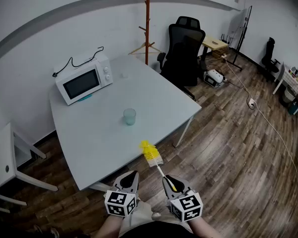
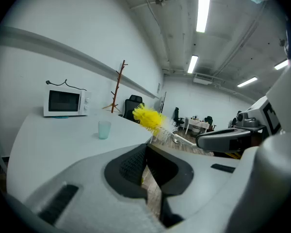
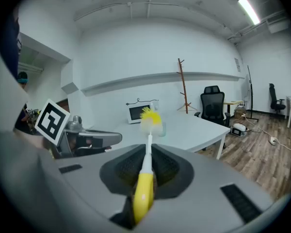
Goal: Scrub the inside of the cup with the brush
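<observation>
Head view: right gripper (image 1: 171,182) fingers (image 3: 127,167) grasp brush (image 1: 152,154) by handle; left gripper (image 1: 130,177) fingers (image 2: 131,165) clenched, nothing btwn; cup (image 1: 129,116) farther on bench (image 1: 97,135).

I am looking into an office. I see a big white table (image 1: 104,133) with a microwave (image 1: 84,78) on it, close to the wall. Black desk chairs (image 1: 185,48) stand behind the table. A whiteboard (image 1: 241,26) stands far back, and a tall brown coat stand (image 1: 147,24) is by the wall. The floor (image 1: 228,148) is brown wood. Long lights (image 2: 202,8) run along the ceiling.
</observation>
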`<move>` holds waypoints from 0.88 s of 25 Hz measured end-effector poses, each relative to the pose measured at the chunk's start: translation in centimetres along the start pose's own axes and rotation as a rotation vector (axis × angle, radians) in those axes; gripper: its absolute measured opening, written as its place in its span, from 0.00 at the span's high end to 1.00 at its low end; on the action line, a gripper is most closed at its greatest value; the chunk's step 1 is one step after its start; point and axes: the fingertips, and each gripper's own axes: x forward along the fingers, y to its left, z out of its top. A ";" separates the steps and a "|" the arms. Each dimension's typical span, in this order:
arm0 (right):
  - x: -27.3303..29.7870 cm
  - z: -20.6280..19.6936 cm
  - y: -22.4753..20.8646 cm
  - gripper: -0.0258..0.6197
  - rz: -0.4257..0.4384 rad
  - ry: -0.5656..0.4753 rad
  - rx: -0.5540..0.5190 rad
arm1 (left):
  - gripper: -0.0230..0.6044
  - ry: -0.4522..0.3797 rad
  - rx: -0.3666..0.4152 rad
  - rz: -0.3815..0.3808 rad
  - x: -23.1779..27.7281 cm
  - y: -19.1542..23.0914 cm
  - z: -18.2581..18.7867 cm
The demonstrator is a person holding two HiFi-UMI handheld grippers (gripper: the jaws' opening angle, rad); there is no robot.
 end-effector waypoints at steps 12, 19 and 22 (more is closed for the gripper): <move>-3.2 -1.0 1.1 0.88 -0.008 -0.022 -0.004 | 0.93 -0.009 0.036 -0.051 -2.0 -3.7 -1.0; -4.1 -1.3 2.1 0.88 0.029 -0.030 -0.003 | 0.93 -0.009 0.040 -0.043 -3.0 -4.2 -1.2; -4.5 -2.1 2.1 0.88 0.034 -0.014 -0.008 | 0.93 -0.009 0.027 -0.031 -3.3 -4.5 -2.0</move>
